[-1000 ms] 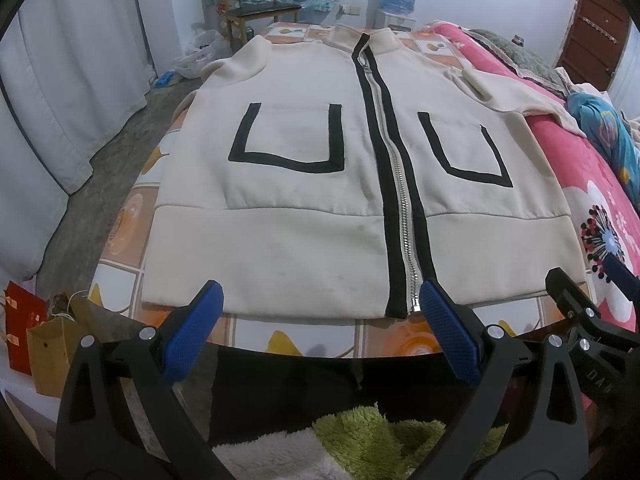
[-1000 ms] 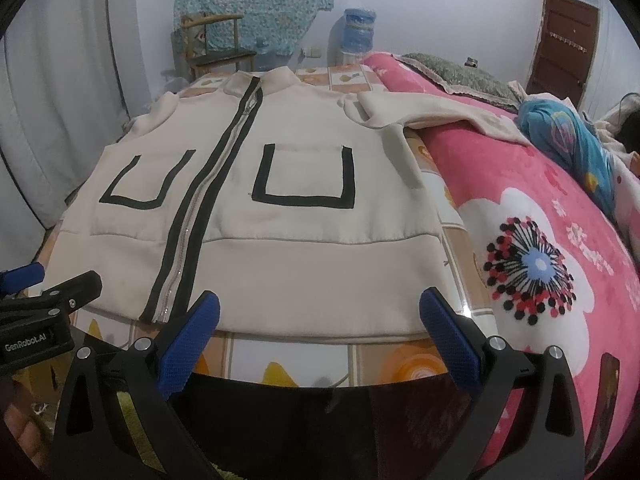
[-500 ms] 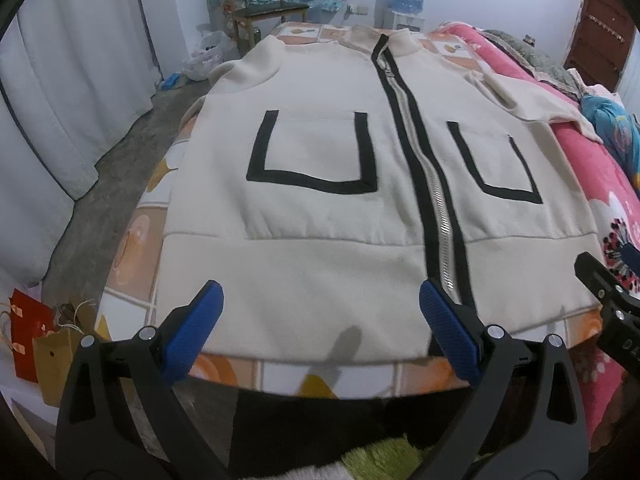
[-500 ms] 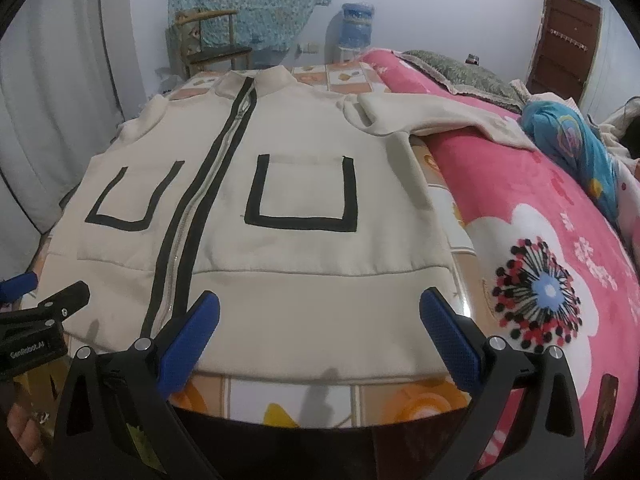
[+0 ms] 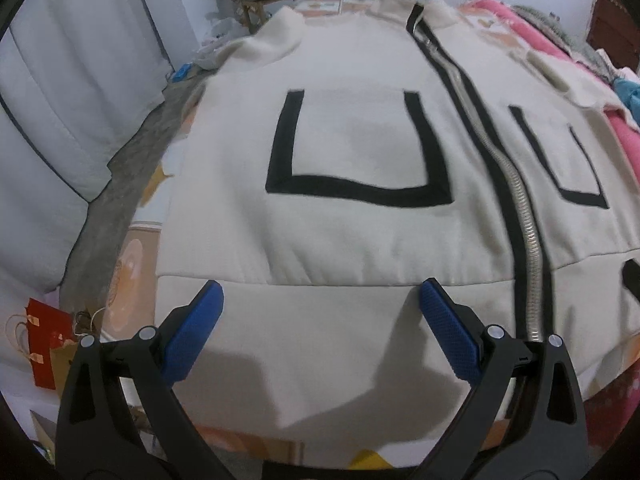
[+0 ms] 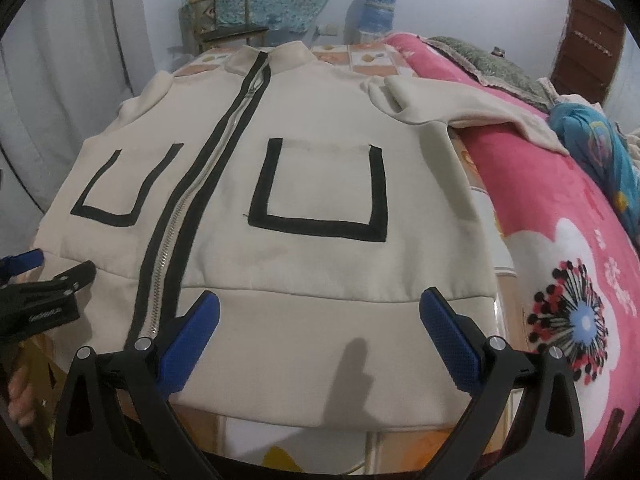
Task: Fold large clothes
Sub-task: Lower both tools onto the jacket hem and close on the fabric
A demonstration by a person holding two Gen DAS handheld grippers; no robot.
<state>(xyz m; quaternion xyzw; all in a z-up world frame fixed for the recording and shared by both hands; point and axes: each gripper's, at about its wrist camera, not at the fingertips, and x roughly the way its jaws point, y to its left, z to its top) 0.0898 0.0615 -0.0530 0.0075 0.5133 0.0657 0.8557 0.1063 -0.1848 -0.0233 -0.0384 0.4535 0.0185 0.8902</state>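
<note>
A cream zip-up jacket (image 5: 352, 240) with black-outlined pockets and a black-edged metal zipper (image 5: 524, 248) lies flat, front up, on the bed. It also fills the right wrist view (image 6: 320, 184). My left gripper (image 5: 320, 304) is open and empty, hovering over the hem band left of the zipper. My right gripper (image 6: 320, 312) is open and empty over the hem band right of the zipper. The left gripper (image 6: 44, 288) shows at the left edge of the right wrist view. One sleeve (image 6: 472, 108) lies stretched out to the right.
A pink flowered blanket (image 6: 560, 216) covers the bed to the right, with a blue bundle of cloth (image 6: 592, 140) on it. White curtains (image 5: 60, 112) and grey floor lie left. A chair (image 6: 224, 20) and water bottle (image 6: 376, 12) stand behind. Paper bags (image 5: 44, 356) sit lower left.
Both grippers have moved forward from beyond the hem to over the jacket's hem band. The left gripper has also shifted left of the zipper. Both stay open.
</note>
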